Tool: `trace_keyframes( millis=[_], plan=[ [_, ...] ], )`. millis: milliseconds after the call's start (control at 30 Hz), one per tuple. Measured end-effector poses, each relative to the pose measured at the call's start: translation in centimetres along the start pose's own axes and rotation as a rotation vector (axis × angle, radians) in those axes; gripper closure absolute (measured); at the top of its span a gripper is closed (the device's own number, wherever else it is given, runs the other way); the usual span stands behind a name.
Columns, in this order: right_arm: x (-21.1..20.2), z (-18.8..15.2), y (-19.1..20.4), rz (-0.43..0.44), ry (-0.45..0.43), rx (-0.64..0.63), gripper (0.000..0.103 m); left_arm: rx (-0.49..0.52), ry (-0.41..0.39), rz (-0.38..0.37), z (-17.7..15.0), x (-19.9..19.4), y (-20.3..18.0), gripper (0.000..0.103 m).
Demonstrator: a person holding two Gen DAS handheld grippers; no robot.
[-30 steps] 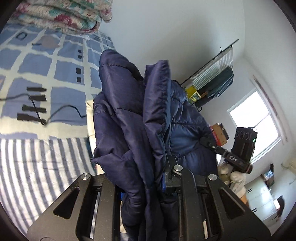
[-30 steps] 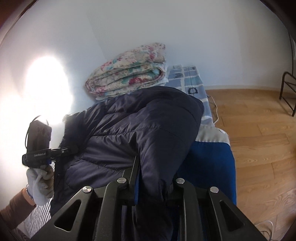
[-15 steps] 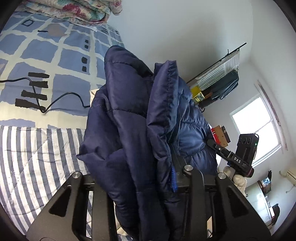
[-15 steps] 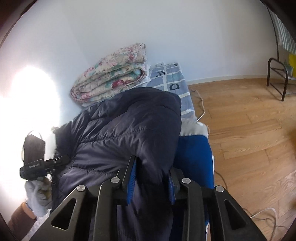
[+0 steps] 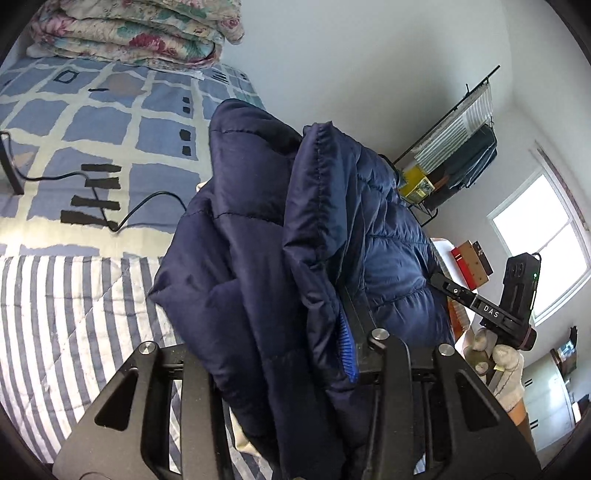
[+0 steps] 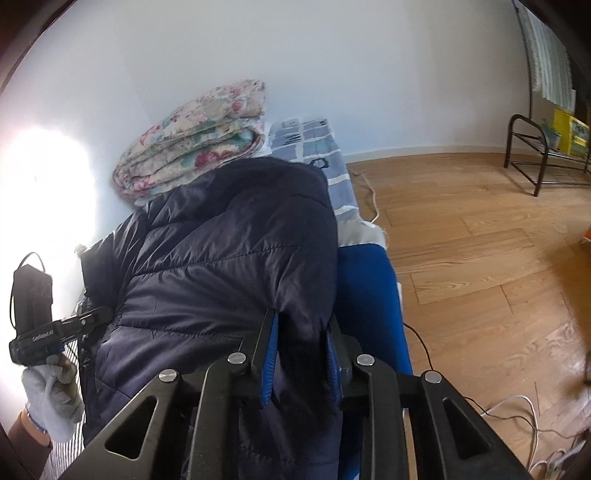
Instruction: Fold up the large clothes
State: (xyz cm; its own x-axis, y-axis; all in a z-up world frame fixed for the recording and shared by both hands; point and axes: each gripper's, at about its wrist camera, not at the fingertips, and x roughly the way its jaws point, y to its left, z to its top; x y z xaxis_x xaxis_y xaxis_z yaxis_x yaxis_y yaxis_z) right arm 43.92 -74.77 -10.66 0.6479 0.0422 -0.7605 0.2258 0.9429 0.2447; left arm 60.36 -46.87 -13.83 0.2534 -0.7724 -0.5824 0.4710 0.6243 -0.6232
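Left claw (image 5: 291,354) grips a thick bunch of the navy puffer jacket (image 5: 258,229), its blue-padded fingers (image 5: 347,347) pinched into the fabric – the jacket is lifted above the bed (image 5: 74,295), with a black cable (image 5: 147,206) trailing on the checked cover and a folded floral quilt (image 5: 129,33) at the far end. Right claw (image 6: 300,343) clamps another fold of the same jacket, held up beside the bed's blue edge (image 6: 365,295) – wooden floor (image 6: 480,258) lies to the right
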Motion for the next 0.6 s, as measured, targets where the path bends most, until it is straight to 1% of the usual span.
trace_keyframes(
  millis=[67, 233, 333, 367, 467, 600],
  plan=[
    [-0.7, -0.2, 0.2, -0.011, -0.011, 0.003, 0.077, 0.006, 0.003, 0.003, -0.2, -0.6, -0.1, 0.065],
    [-3.2, -0.9, 1.2, -0.04, -0.033, -0.017, 0.076, 0.081, -0.007, 0.046, -1.6, -2.7, -1.6, 0.065],
    [-4.7, -1.1, 2.2, -0.054, -0.051, -0.024, 0.076, 0.084, -0.011, 0.07, -2.3, -4.0, -2.0, 0.065],
    [-5.4, -1.3, 2.6, -0.053, -0.056, -0.03, 0.075, 0.082, -0.014, 0.075, -2.5, -4.4, -2.1, 0.062],
    [-7.2, -1.9, 3.9, -0.061, -0.068, -0.06, 0.071, 0.089, -0.031, 0.095, -3.3, -6.6, -2.3, 0.06],
    [-10.6, -3.1, 6.0, -0.051, -0.095, -0.074, 0.068, 0.104, -0.054, 0.088, -4.7, -10.2, -3.4, 0.06]
  ],
)
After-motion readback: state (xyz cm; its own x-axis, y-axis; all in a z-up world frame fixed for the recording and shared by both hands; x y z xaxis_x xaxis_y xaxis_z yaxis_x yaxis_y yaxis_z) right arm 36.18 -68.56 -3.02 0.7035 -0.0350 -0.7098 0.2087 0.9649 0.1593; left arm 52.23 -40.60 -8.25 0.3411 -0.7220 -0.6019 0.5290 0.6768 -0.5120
